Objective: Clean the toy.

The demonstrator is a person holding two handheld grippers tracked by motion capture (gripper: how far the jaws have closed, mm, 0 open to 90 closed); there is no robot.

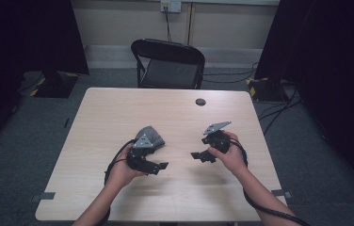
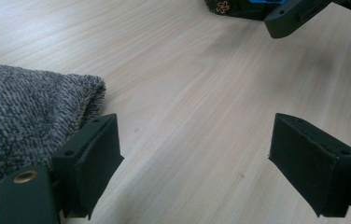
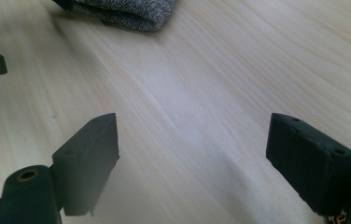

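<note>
both tongs stand spread with nothing between them: the left gripper (image 1: 158, 166) hovers low just near of the grey knitted cloth (image 1: 149, 137), and the right gripper (image 1: 202, 157) hangs well apart to its right over bare table (image 1: 118, 108). the cloth lies folded, left of the table's middle, its rounded folded edge (image 2: 92, 91) just beside the left jaws. it looks light, soft and limp, not slippery or fragile; pinching that thick folded edge seems the surest hold.
</note>
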